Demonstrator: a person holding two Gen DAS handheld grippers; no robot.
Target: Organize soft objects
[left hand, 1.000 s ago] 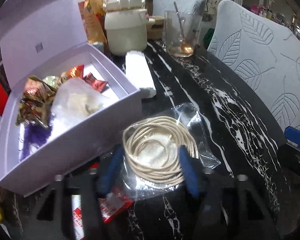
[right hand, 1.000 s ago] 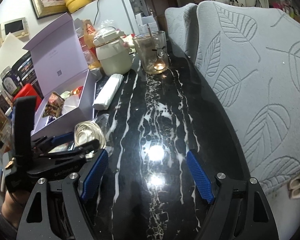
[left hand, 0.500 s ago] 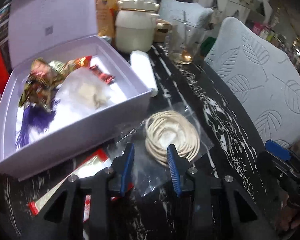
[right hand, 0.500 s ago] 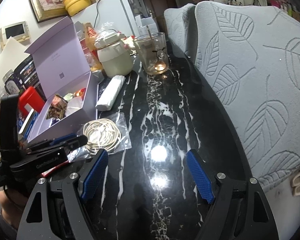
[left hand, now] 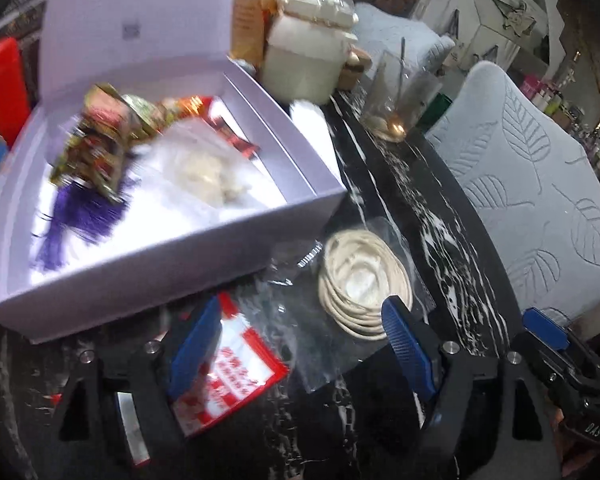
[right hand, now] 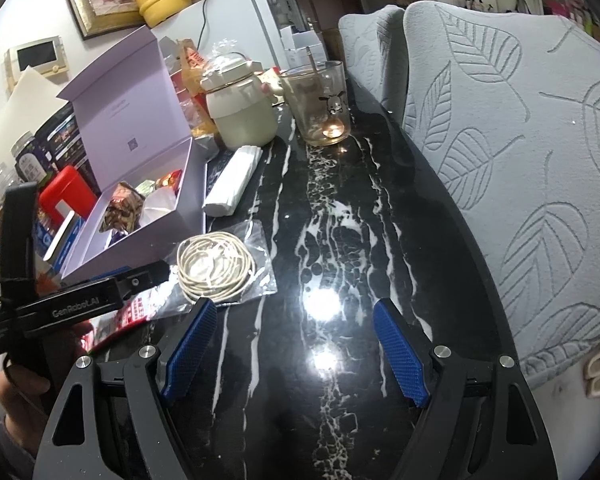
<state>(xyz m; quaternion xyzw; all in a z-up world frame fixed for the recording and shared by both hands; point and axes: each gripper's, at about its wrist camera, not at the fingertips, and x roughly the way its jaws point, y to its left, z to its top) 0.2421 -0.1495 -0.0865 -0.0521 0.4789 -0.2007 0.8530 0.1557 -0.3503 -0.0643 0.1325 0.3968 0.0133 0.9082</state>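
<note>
A coil of cream cord point(left hand: 360, 280) in a clear plastic bag lies flat on the black marble table point(right hand: 340, 240), just right of the open lilac box point(left hand: 312, 196). The box holds foil-wrapped sweets point(left hand: 100, 140), a purple tassel and a clear bag with a pale lump. My left gripper point(left hand: 300, 344) hovers at the bag's near edge, its jaws opening. The bag's corner lies between them, and the pads do not press on it. My right gripper point(right hand: 296, 344) stands open over bare table, with the coil point(right hand: 216, 266) ahead to its left.
A red-and-white packet point(left hand: 236, 368) lies under the left finger. Behind the box stand a cream lidded jar point(right hand: 240, 112), a white roll point(right hand: 236, 184) and a glass cup with a spoon point(right hand: 320, 108). Grey leaf-patterned chair backs point(right hand: 520, 160) line the table's right edge.
The left jaws, which were closed around the bagged coil, have let go and spread wide. The gripper has drawn back and rolled, and the bag now rests on the table. The right gripper stayed still.
</note>
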